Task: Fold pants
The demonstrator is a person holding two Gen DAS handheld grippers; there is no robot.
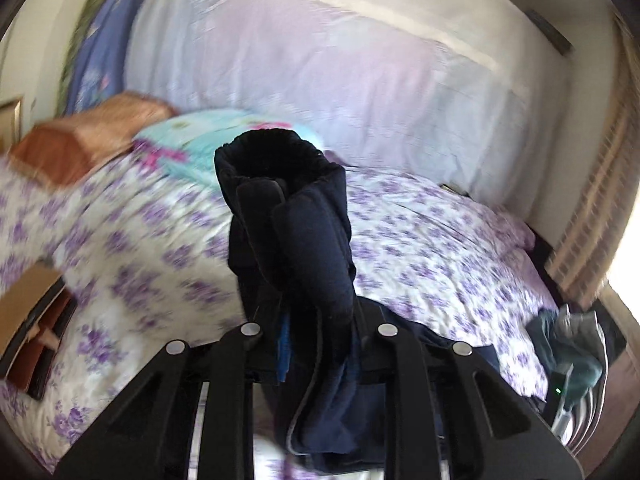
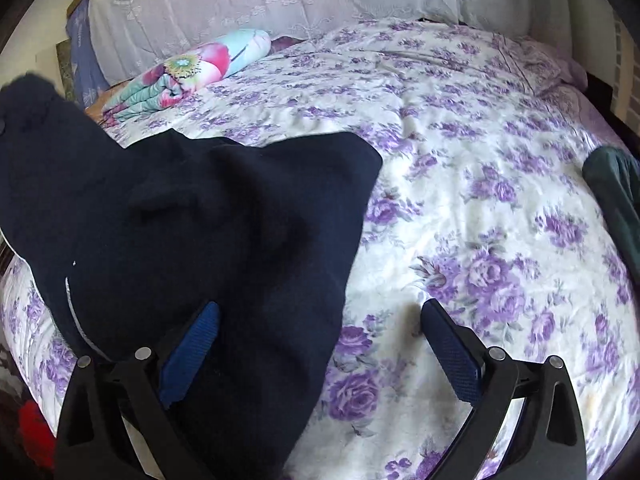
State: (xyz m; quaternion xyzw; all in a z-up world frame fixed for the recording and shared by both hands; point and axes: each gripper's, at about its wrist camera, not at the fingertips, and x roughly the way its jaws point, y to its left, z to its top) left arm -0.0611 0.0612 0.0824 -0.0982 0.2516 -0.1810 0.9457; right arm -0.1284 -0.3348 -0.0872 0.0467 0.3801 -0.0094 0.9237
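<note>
The dark navy pants (image 2: 192, 216) lie on the flowered bedspread (image 2: 480, 200), one end lifted toward the upper left. My left gripper (image 1: 288, 216) is shut on a bunched fold of the pants (image 1: 304, 248) and holds it above the bed; the fabric wraps over the fingers and hides them. My right gripper (image 2: 320, 320) is open and low over the bed. Its left finger (image 2: 192, 348) rests against the pants' near edge, and its right finger (image 2: 452, 352) is over bare bedspread.
A folded turquoise floral quilt (image 2: 188, 68) lies at the head of the bed by white lace pillows (image 2: 260, 0). An orange pillow (image 1: 88, 136) and a cardboard box (image 1: 28, 320) sit at left. Dark green clothes (image 2: 616, 196) lie at the right edge.
</note>
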